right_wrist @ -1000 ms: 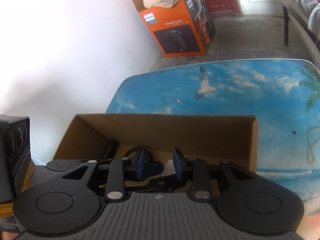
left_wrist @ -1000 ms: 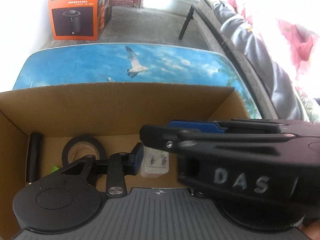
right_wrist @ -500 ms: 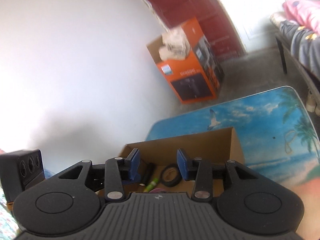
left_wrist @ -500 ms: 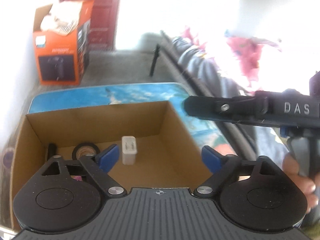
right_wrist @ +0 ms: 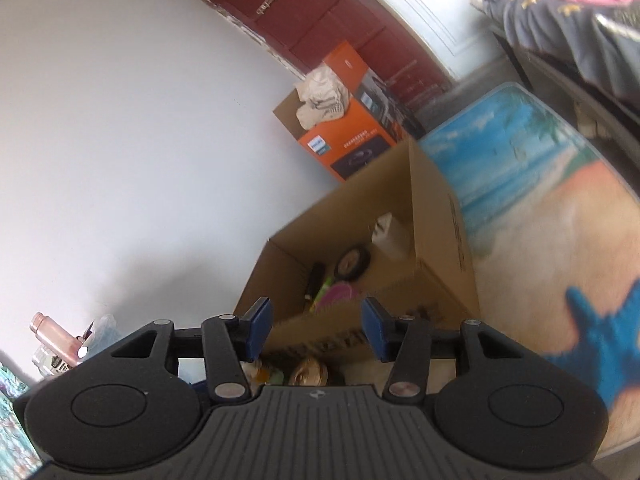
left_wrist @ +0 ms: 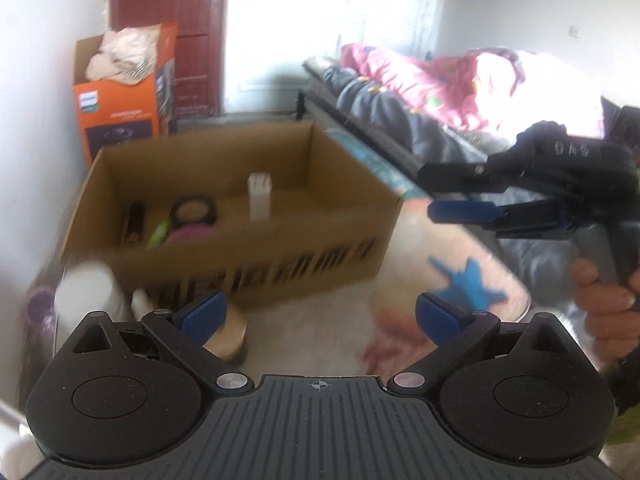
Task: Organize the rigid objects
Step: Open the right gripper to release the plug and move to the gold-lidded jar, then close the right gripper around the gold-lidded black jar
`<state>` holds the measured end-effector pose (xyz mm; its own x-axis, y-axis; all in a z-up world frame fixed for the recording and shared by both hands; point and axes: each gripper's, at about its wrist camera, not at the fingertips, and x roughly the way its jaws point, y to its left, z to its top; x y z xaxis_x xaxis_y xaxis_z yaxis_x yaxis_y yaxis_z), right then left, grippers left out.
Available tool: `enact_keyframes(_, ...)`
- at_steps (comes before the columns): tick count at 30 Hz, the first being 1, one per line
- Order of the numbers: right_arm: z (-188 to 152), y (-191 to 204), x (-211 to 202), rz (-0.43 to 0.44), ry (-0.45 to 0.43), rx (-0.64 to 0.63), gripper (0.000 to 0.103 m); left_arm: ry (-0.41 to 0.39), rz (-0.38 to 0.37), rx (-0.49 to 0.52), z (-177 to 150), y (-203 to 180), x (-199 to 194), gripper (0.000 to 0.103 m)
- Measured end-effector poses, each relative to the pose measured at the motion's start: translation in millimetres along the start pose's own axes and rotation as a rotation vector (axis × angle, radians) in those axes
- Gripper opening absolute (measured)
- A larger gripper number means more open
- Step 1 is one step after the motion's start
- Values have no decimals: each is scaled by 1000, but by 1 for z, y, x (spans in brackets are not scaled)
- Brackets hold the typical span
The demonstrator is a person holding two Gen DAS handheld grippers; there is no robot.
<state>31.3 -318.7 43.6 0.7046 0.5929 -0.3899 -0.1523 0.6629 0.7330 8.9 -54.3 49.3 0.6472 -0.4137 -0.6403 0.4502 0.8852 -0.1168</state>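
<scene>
watching for collisions first: the cardboard box [left_wrist: 240, 216] sits on the beach-print table [left_wrist: 460, 264] against the wall, and any low sweep of mine could clip its near wall and shove it. both views are motion-blurred, so my aim at the small stuff is poor. in the box: white charger [left_wrist: 259, 197] upright, black tape roll [left_wrist: 193, 211], pink disc [left_wrist: 191, 233], green pen [left_wrist: 159, 233], a dark stick-like thing [left_wrist: 134, 222]. outside it, at the near-left corner: white bottle [left_wrist: 90, 294] and tan tape roll [left_wrist: 228, 338], likely the next picks. the bottle looks tippy; a side bump would roll it off the edge.

left gripper [left_wrist: 320, 312] is pulled back above the table in front of the box, tongs spread wide, nothing held. right gripper [right_wrist: 316, 330] is tilted and raised, looking down over the box's near corner, tongs partly open, empty. in the left view it hangs well to the right with a hand [left_wrist: 604, 300] on its grip.
</scene>
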Motion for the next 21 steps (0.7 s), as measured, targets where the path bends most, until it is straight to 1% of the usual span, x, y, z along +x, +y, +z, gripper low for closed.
enact_keyframes(6, -25, 5, 31, -18, 89, 9, 52, 59, 59, -28, -39, 16, 15, 101)
enact_keyframes(9, -36, 11, 54, -36, 148, -8, 52, 51, 99, -16, -50, 20, 25, 101)
enact_keyframes(13, -46, 20, 89, -57, 222, -37, 52, 39, 133, -2, -60, 28, 37, 100)
enact_keyframes(16, -50, 23, 113, -67, 259, -53, 46, 25, 135, 2, -63, 31, 44, 98)
enact_keyframes(21, -52, 22, 148, -103, 308, -79, 43, 6, 142, -8, -64, 39, 55, 97)
